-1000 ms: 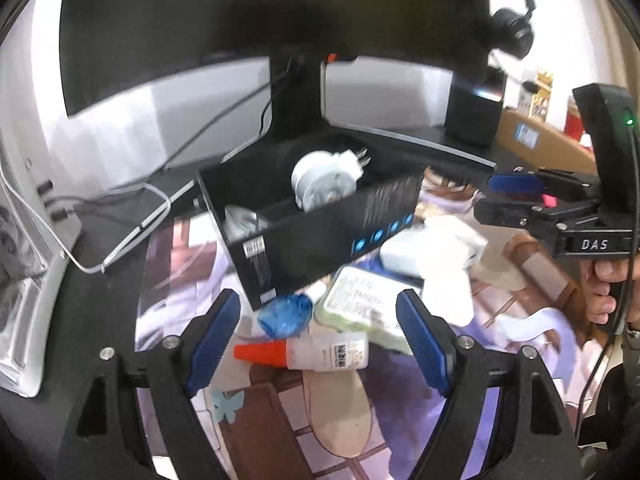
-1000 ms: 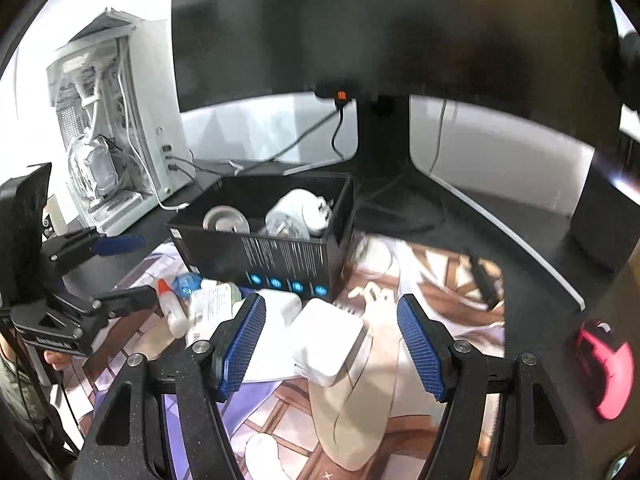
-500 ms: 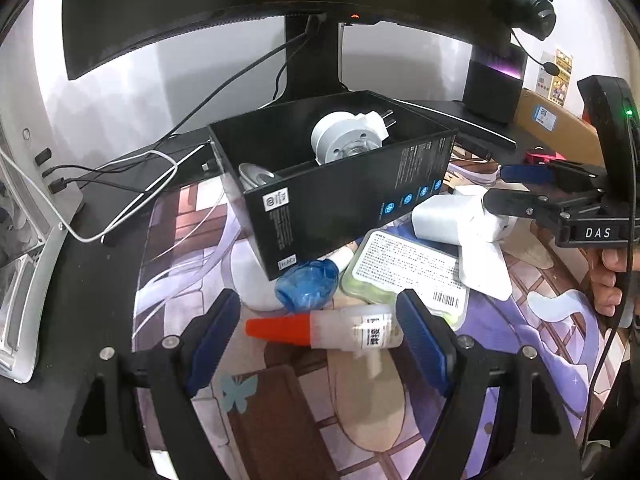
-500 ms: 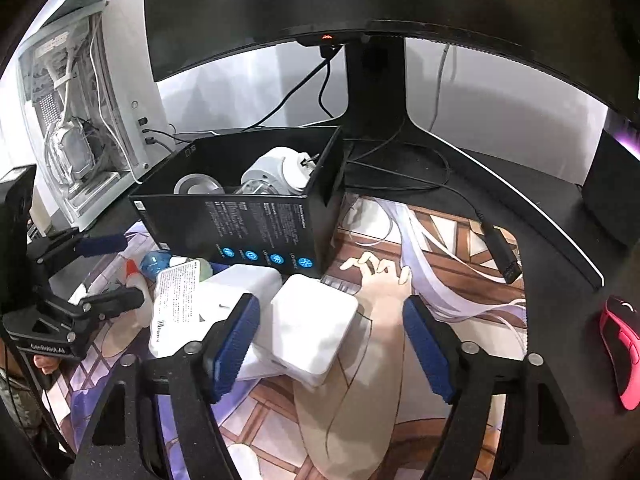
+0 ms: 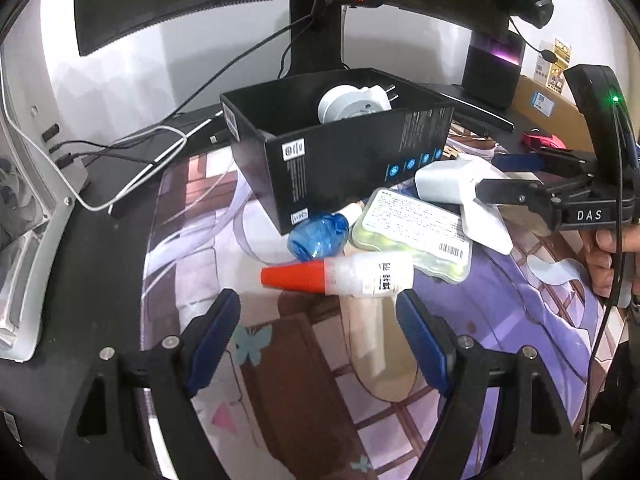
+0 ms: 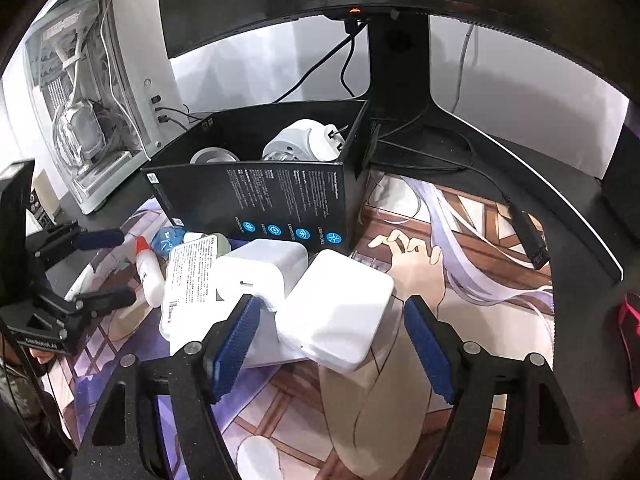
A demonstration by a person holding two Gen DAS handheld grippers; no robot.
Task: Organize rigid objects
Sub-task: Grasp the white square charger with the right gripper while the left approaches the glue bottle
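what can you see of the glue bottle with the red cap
The glue bottle is small, of translucent white plastic, with a red cone cap and a printed label on its body. It lies on its side on the desk mat, cap pointing left in the left wrist view. Its base end meets the green pill case; a blue bottle lies just behind. The open left gripper is just short of it, not touching.

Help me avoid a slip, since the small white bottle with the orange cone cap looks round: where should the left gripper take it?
Grip the white bottle across its cylindrical body, not the tapering orange cap. It lies on its side, crosswise ahead of the open left gripper, so turn the wrist and come down from above.
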